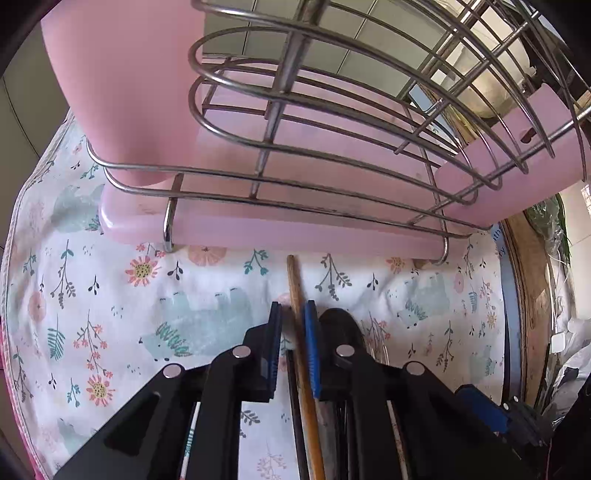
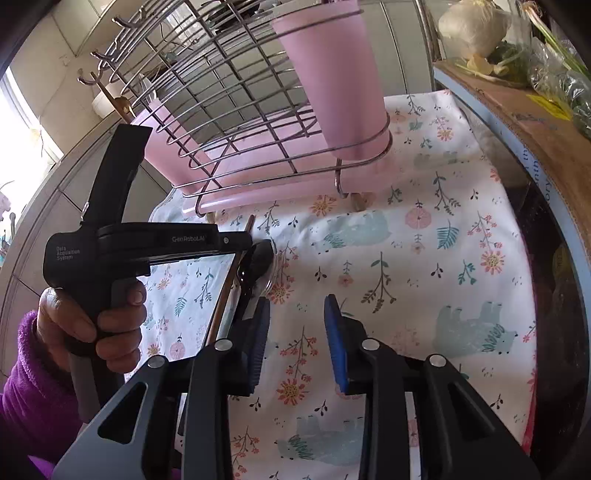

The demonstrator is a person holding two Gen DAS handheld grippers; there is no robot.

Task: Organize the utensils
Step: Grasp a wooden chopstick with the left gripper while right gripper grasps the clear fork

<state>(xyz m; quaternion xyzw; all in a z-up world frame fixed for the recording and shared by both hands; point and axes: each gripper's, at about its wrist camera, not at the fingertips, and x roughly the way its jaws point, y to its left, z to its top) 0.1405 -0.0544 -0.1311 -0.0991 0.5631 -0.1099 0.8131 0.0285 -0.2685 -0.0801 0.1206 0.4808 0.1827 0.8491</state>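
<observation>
**Left jaws pinched on a chopstick, right jaws spread over the cloth**

In your left hand (image 2: 92, 328), the left gripper (image 1: 294, 314) pointed steeply down at the floral cloth (image 1: 207, 295). Its blue pads (image 1: 312, 343) had closed almost together on a wooden chopstick (image 1: 295, 291), whose tip reached out past the fingertips towards the rack. Under the right-hand finger lay a black spoon (image 1: 341, 325), and more dark utensil handles (image 1: 295, 406) ran back beneath the jaws alongside the chopstick; you could not tell how many.

Ahead of those jaws stood the wire dish rack (image 1: 295, 155) on its pink drip tray (image 1: 258, 229). To the left of the jaws and further ahead, a pink utensil cup (image 1: 122, 103) hung in a wire ring at the rack's corner. From this angle its inside was hidden, so its contents could not be told. The rack's wire bed showed nothing resting on it in the part in view.

Your right gripper (image 2: 297, 332) held its jaws spread, with nothing between the pads, only cloth beneath. To its left sat the left gripper with the spoon and chopstick at its tip. Ahead, the same rack stood with the pink cup upright in its ring, just right of the line of the jaws. Far to the right, a cardboard box (image 2: 535, 122) carried leafy greens (image 2: 546, 70) and a pale bundle (image 2: 472, 26).
</observation>
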